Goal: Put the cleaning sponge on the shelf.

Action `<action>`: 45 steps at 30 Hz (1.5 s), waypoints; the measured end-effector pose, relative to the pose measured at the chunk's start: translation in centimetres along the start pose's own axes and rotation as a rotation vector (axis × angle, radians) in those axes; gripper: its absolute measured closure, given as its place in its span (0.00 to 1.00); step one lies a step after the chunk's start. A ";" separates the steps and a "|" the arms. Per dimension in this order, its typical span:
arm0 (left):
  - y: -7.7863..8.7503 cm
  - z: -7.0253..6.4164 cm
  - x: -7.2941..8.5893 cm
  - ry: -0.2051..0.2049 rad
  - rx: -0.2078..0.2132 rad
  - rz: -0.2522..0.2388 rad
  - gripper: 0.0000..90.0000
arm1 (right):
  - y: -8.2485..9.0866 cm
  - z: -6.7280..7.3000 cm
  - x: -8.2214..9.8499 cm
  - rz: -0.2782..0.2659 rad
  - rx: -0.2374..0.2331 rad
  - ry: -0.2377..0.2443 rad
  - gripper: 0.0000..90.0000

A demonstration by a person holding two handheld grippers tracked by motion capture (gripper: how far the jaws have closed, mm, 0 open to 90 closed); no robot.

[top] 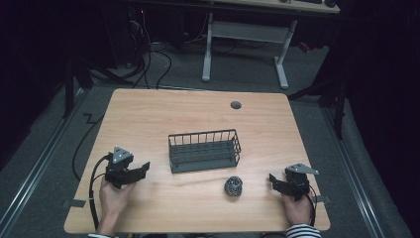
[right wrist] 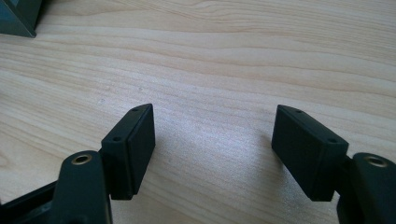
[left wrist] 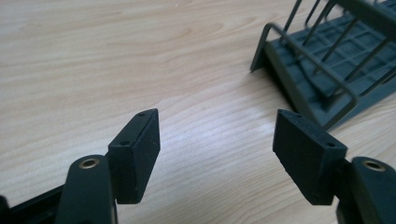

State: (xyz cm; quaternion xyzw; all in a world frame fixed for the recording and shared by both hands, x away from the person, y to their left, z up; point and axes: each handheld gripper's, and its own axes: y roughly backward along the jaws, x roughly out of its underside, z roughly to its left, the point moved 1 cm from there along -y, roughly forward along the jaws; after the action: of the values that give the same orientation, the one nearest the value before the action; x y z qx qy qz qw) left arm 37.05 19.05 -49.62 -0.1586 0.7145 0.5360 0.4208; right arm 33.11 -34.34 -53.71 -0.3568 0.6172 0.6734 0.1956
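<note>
table (top: 163, 106): pale wood, dark room | left tool (top: 144, 167): spread, nothing between | right tool (top: 272, 179): spread, nothing between

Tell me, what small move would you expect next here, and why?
Probably the right gripper slides left toward the steel scrubber ball. Its jaws stand open with nothing between them, the ball lies loose on the table just beside it, and the wire basket behind sits empty.
</note>
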 end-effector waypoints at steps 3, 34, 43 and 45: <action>-0.5 0.4 0.9 0.013 -0.019 0.013 0.36 | 0.0 0.0 0.0 0.000 0.001 0.000 0.34; -2.8 1.8 3.3 0.035 -0.133 0.066 0.35 | 0.0 0.0 0.0 0.000 -0.005 0.004 0.33; -2.8 1.9 3.7 0.031 -0.134 0.042 0.34 | -0.1 0.1 0.0 0.001 -0.004 0.003 0.32; -2.8 1.9 3.7 0.032 -0.135 0.042 0.34 | -0.1 0.0 -0.1 0.001 -0.006 0.005 0.32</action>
State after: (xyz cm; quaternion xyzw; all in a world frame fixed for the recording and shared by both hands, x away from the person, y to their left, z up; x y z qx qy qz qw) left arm 37.57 20.50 -54.34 -0.1799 0.6866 0.5890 0.3863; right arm 33.18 -34.28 -53.71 -0.3586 0.6159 0.6745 0.1928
